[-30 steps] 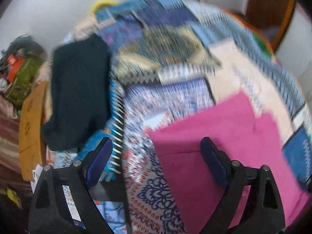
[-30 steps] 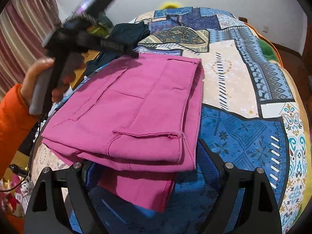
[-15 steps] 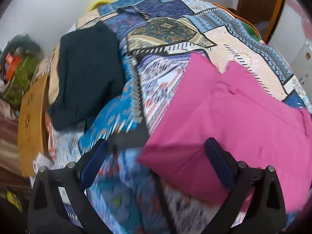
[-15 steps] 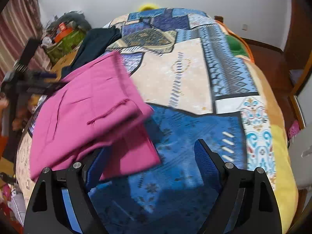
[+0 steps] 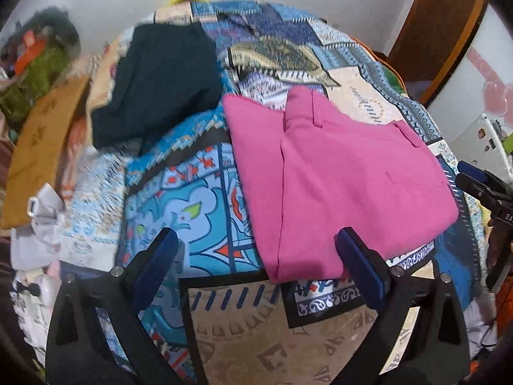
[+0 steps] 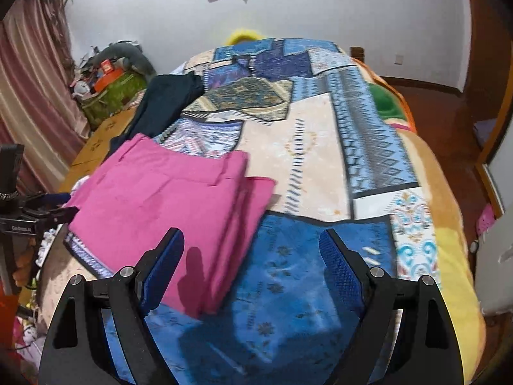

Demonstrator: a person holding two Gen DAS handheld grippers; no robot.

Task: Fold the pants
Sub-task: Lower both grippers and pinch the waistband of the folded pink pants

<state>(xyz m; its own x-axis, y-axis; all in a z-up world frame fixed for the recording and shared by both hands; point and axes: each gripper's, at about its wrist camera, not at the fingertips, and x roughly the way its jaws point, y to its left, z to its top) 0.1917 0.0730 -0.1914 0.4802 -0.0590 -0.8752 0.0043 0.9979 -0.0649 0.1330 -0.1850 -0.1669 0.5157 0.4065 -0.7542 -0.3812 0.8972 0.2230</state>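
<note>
Nearest the left wrist camera, the left gripper (image 5: 258,263) is hanging over the patterned bedspread (image 5: 192,211) with its blue pads spread wide; its jaws have just been opening, and nothing is sitting between them but the quilt and the near corner of the pink pants (image 5: 336,173), which the pads are not pressing. Nearest the right wrist camera, the right gripper (image 6: 251,263) is likewise standing open and empty above a blue patch of the bedspread (image 6: 304,288), its left pad hovering in front of the near edge of the pants (image 6: 166,202) without gripping it. The pants are lying folded into a flat stack of layers on the bed, toward its left side as the right camera sees it. Beyond them, a dark garment (image 5: 154,83) is lying crumpled on the quilt, close to the pants' far corner. Farther off, a white wall (image 6: 288,9) is closing the room.
</note>
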